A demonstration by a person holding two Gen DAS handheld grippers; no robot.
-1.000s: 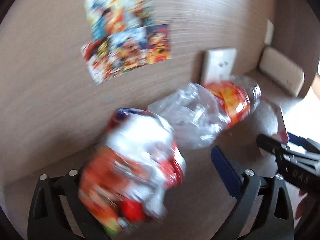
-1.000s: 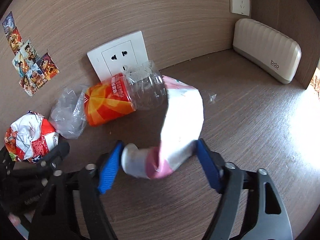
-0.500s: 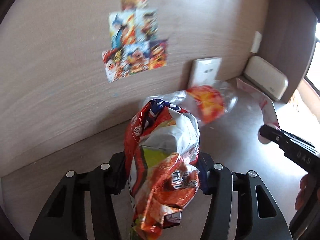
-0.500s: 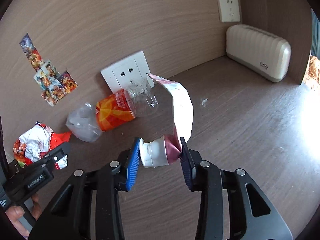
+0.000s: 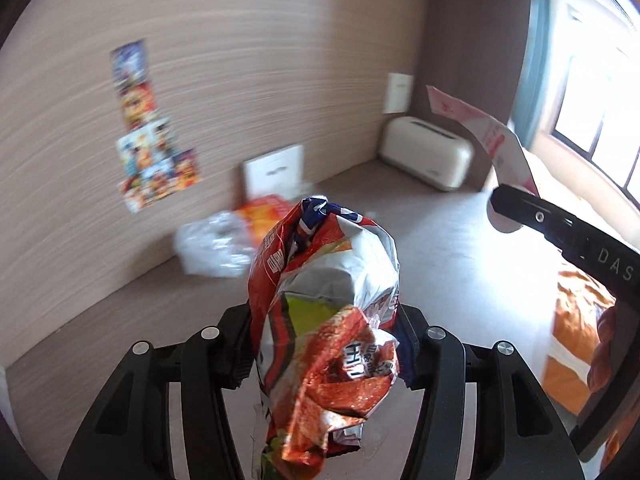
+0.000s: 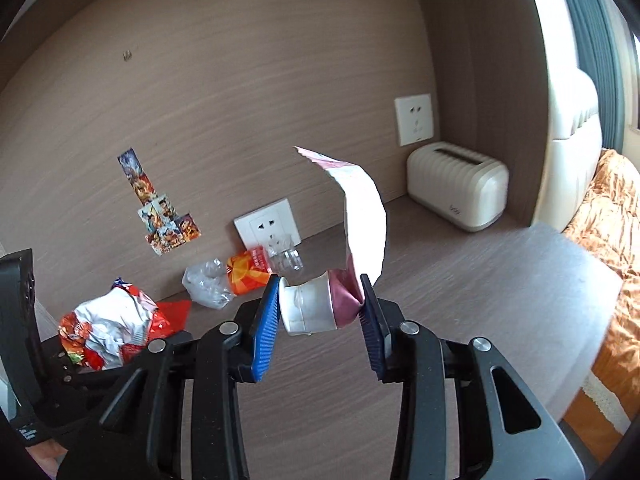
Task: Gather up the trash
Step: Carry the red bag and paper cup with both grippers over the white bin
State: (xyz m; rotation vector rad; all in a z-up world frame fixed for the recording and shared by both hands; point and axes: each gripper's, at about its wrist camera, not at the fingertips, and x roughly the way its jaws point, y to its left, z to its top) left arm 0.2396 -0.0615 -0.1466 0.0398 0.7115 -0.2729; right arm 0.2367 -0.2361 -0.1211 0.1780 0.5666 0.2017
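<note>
Both jaws are clamped: left gripper on a crumpled snack bag hiding its fingertips, right gripper on a toothpaste tube.

My left tongs are clamped on a crumpled snack wrapper, held upright above the counter. My right tongs are pinched on a squeezed tube, raised to the right of the wrapper. My fingers grip the right handle.

Crumpled snack bag upright; squeezed tube aloft.
</note>
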